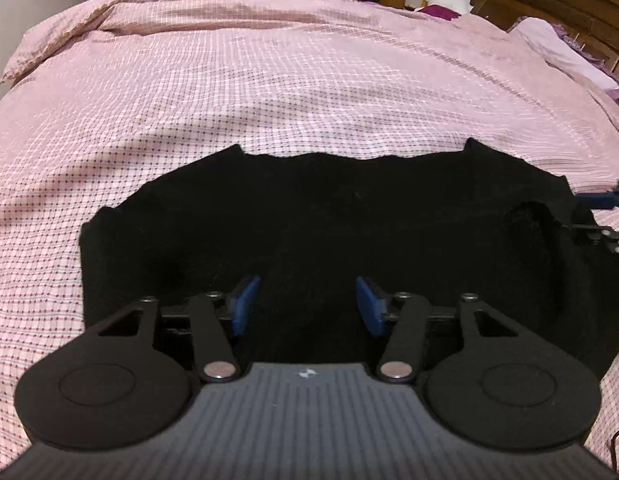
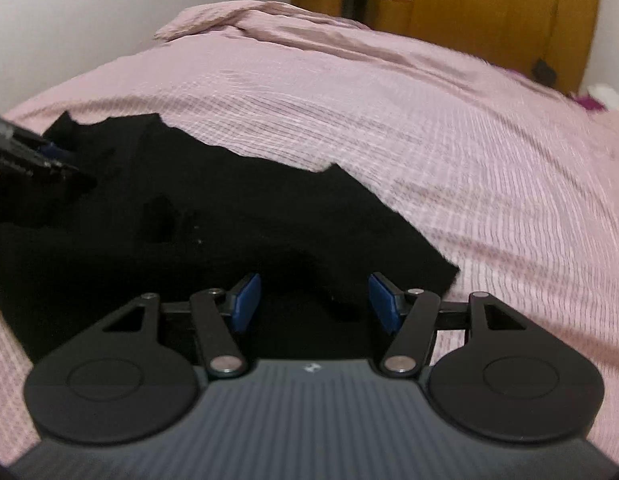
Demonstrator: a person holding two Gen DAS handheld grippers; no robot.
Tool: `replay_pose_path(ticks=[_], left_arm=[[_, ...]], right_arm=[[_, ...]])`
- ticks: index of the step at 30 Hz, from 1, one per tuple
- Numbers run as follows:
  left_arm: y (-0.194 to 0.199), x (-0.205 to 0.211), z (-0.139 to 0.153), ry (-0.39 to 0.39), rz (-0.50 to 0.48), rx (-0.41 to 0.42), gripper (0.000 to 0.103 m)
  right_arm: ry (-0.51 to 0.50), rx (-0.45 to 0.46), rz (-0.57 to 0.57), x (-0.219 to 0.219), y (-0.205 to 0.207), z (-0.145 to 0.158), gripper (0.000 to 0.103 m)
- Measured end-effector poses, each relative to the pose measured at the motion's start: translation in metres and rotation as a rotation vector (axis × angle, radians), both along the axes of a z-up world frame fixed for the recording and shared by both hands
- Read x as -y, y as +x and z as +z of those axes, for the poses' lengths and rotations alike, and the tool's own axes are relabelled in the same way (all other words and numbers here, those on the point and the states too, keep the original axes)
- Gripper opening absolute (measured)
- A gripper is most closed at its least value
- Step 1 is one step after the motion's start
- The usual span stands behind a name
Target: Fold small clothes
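A black garment (image 1: 341, 216) lies spread flat on the bed (image 1: 269, 80), over its pink checked cover. The left tool (image 1: 307, 306) hangs low above the near part of the cloth, blue pads apart and gripping nothing. The right tool (image 2: 315, 302) sits over the garment's near right corner, its jaws also apart and empty. A wooden wardrobe (image 2: 489, 0) stands beyond the bed.

Black garment (image 1: 349, 216) on pink checked bedspread (image 1: 269, 80), blue pads (image 1: 245, 304) on black grippers, brown wooden headboard (image 1: 549, 0), purple cloth (image 1: 437, 11), white wall (image 2: 89, 20).
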State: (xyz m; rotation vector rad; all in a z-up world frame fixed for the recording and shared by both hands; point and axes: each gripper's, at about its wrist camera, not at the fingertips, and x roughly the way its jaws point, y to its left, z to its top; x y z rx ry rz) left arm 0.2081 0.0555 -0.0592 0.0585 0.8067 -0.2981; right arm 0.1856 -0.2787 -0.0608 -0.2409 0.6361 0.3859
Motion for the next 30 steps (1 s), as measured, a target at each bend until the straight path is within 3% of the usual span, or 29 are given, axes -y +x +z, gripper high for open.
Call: replay_pose_path(ticks=[1,3,4,8,9,10,12,24,30], left_arm=[[-0.002,0.001,0.001,-0.009,-0.005,0.002,0.032],[-0.006,0.003,0.003,-0.016,-0.006,0.013,0.014],[-0.009,0.005,0.005,-0.017,-0.008,0.028,0.013],[-0.024,0.007,0.021,-0.007,0.011,0.124,0.012],[-0.027,0.005,0.025,-0.009,0.02,0.14,0.011],[-0.029,0.004,0.029,-0.014,0.03,0.16,0.011],[-0.032,0.001,0.038,-0.015,0.051,0.196,0.011],[-0.018,-0.025,0.062,0.012,0.173,0.285,0.011],[0.019,-0.027,0.065,0.04,0.208,0.312,0.011]], right_arm=[[-0.003,0.009,0.003,-0.002,0.001,-0.001,0.061],[0.024,0.006,-0.001,-0.003,0.004,-0.002,0.061],[0.055,0.01,-0.008,-0.001,0.004,-0.003,0.06],[0.138,0.038,0.008,0.002,0.001,-0.002,0.06],[0.138,0.042,0.015,0.001,0.0,-0.002,0.047],[0.134,0.039,0.028,-0.001,0.001,-0.002,0.023],[0.127,0.037,0.019,-0.002,0.002,-0.001,0.013],[0.286,0.111,-0.069,0.017,0.005,0.019,0.009],[0.316,0.136,-0.148,0.017,0.029,0.022,0.009]])
